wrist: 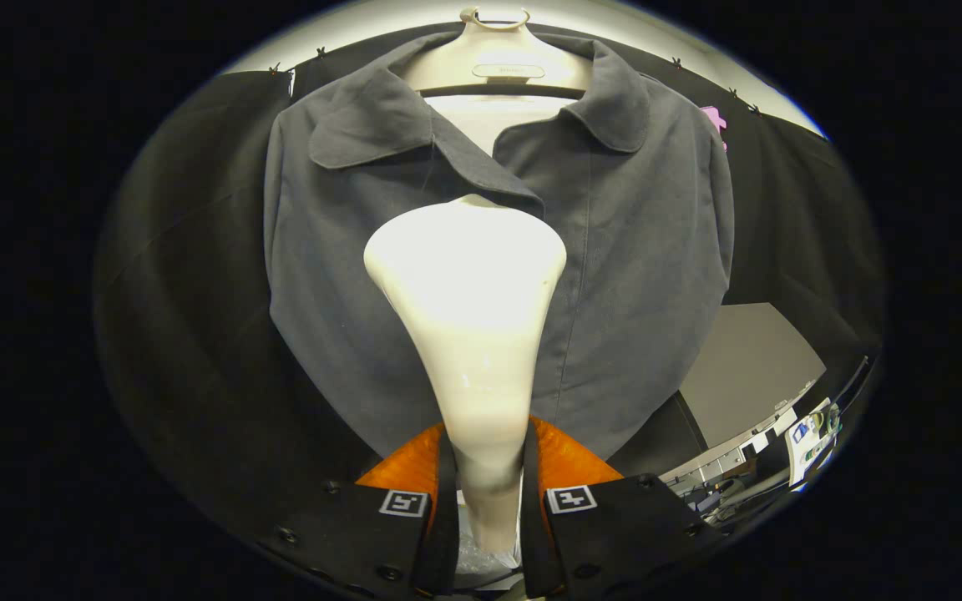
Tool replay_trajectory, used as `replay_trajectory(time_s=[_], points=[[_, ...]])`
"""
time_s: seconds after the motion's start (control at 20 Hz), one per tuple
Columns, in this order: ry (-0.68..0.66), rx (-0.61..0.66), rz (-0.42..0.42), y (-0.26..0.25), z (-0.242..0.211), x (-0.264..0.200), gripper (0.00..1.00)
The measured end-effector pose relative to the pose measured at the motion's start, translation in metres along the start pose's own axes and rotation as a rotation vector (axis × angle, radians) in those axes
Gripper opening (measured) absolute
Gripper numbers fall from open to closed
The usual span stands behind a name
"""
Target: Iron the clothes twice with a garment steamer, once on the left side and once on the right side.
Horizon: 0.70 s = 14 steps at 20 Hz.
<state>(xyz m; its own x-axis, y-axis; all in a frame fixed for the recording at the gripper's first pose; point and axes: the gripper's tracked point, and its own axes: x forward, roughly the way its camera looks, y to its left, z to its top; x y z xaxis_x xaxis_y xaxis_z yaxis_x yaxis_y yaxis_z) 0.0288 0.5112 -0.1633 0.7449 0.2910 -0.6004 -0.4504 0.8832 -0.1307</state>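
The grey garment (631, 275) hung on a pale hanger (498, 71) directly ahead of the gripper (488, 480), spread flat against the booth's dark wall, with its collar at the top and its front opening running vertically down the centre. It was a matte woven fabric, smooth over both front panels, with a rounded fold-down collar and a straight stitched placket. The garment steamer (468, 317) stood between the fingers and projected forward along them, its long axis pointing toward the garment's centre line. Its body was glossy cream plastic: a narrow handle widening into a broad, rounded head that covered the lower end of the neck opening. Whether the head touched the cloth could not be determined. The gripper was closed on the steamer's handle, both orange ribbed fingers (569, 459) pressing its sides. As a judgement, the head sat on the centre line, so either pass would require a sideways offset onto one front panel followed by a vertical stroke. A grey panel and bench clutter lay beyond the garment's lower edge.
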Motion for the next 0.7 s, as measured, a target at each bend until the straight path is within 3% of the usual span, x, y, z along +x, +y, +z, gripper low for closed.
replay_trajectory(time_s=[0.7], points=[[0.069,-0.048,-0.035,-0.01,-0.064,0.052,0.38]])
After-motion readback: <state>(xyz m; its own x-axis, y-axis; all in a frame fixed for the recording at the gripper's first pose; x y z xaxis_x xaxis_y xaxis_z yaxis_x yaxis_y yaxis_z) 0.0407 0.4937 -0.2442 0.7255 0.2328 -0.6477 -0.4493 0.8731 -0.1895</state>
